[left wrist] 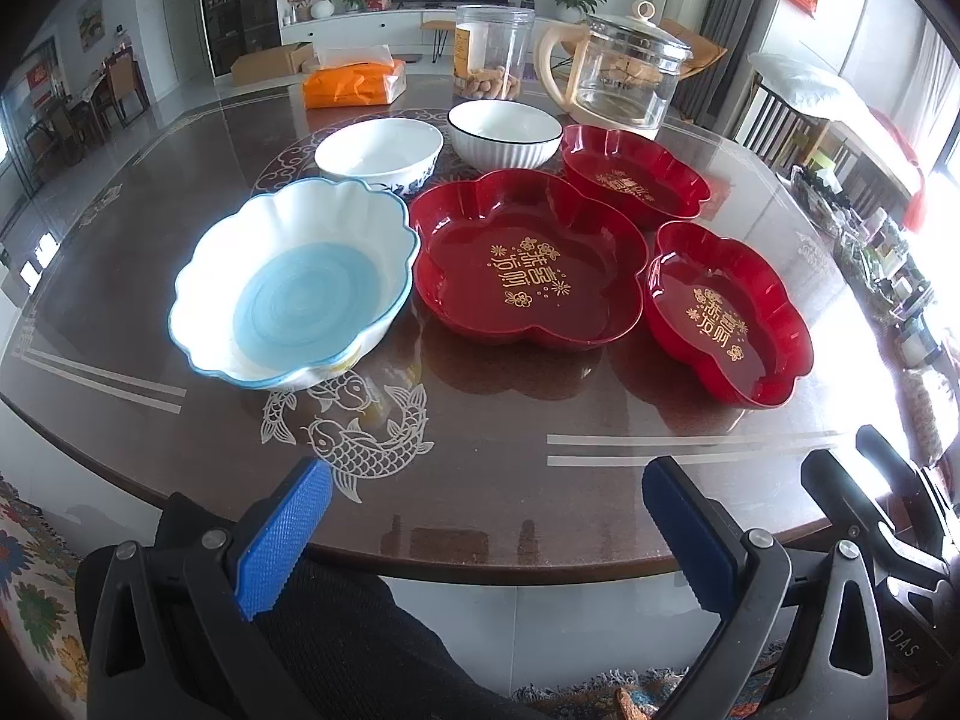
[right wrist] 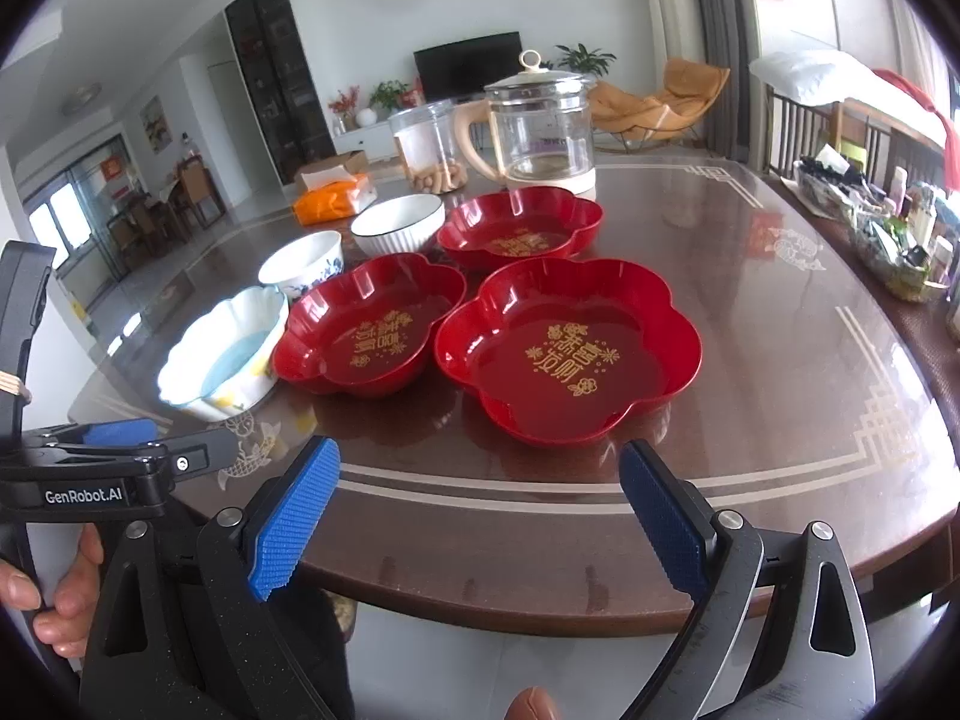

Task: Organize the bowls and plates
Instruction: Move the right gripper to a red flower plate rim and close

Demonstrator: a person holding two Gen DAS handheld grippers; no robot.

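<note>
Three red flower-shaped plates lie on the brown table: a large one in the middle, one behind it to the right, one at the front right. Left of them stand a scalloped blue-and-white bowl, a white bowl with blue pattern and a ribbed white bowl with a dark rim. My left gripper is open over the table's near edge, holding nothing. My right gripper is open too, just short of the nearest red plate.
At the back of the table stand a glass kettle, a clear plastic jar and an orange tissue pack. Cluttered items line the right side. A hand holds the left gripper's body.
</note>
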